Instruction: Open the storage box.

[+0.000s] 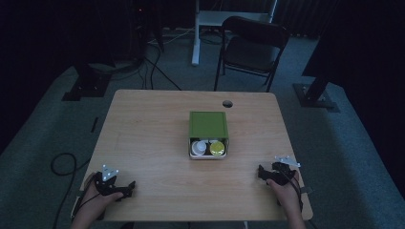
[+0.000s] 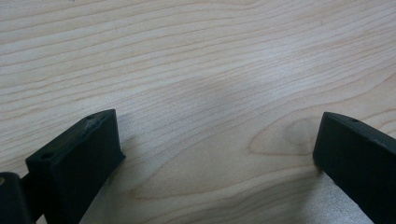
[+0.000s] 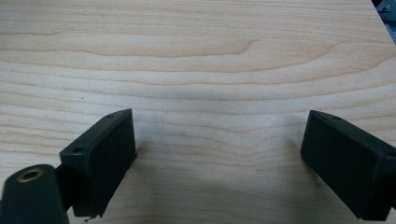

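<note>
A green box [image 1: 208, 125] lies mid-table with its open end facing me; inside sit a white round container [image 1: 198, 148] and a yellow-lidded one [image 1: 217, 148]. My left gripper [image 1: 130, 187] rests near the front left corner of the wooden table [image 1: 153, 143], held by a hand. My right gripper [image 1: 261, 171] rests near the front right edge. In the left gripper view the left gripper [image 2: 217, 140] is open over bare wood. The right gripper [image 3: 219, 140] likewise stands open with only wood grain between its fingers.
A round cable hole [image 1: 227, 103] sits near the table's far edge. Beyond the table stand a dark folding chair [image 1: 253, 47] and a white stand [image 1: 196, 33]. Cables [image 1: 62, 164] trail on the grey carpet at left.
</note>
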A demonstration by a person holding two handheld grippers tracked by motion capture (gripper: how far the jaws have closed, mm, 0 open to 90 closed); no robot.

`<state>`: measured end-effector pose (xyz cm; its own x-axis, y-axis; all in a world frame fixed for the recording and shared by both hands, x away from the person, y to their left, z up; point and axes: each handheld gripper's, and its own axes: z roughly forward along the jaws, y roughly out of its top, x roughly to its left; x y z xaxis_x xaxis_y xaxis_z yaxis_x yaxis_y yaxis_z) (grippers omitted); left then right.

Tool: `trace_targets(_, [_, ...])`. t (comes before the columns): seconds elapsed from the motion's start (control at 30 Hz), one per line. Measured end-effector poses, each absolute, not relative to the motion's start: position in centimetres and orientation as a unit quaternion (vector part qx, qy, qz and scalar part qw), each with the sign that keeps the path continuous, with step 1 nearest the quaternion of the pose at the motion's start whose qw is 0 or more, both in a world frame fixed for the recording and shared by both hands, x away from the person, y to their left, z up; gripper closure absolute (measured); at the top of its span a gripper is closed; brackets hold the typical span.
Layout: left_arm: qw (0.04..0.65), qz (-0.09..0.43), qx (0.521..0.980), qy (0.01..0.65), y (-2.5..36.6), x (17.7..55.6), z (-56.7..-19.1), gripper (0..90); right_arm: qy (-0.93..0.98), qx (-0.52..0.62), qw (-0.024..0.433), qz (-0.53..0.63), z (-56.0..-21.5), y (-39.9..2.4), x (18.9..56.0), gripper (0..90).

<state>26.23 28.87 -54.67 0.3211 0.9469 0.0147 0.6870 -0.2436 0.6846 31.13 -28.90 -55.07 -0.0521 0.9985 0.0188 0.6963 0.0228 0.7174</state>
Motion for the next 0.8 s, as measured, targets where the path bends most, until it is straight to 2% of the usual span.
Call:
trace_targets(0.63, [0.295, 0.22, 0.757, 0.54, 28.87, 26.23, -54.67, 0.9, 0.681, 0.622, 0.255, 0.291, -54.99, -29.15, 31.01, 9.8])
trace_targets(0.8, [0.295, 0.22, 0.757, 0.54, 28.88, 26.23, -54.67, 0.9, 0.686, 0.609, 0.272, 0.291, -54.47, -28.88, 30.82, 9.9])
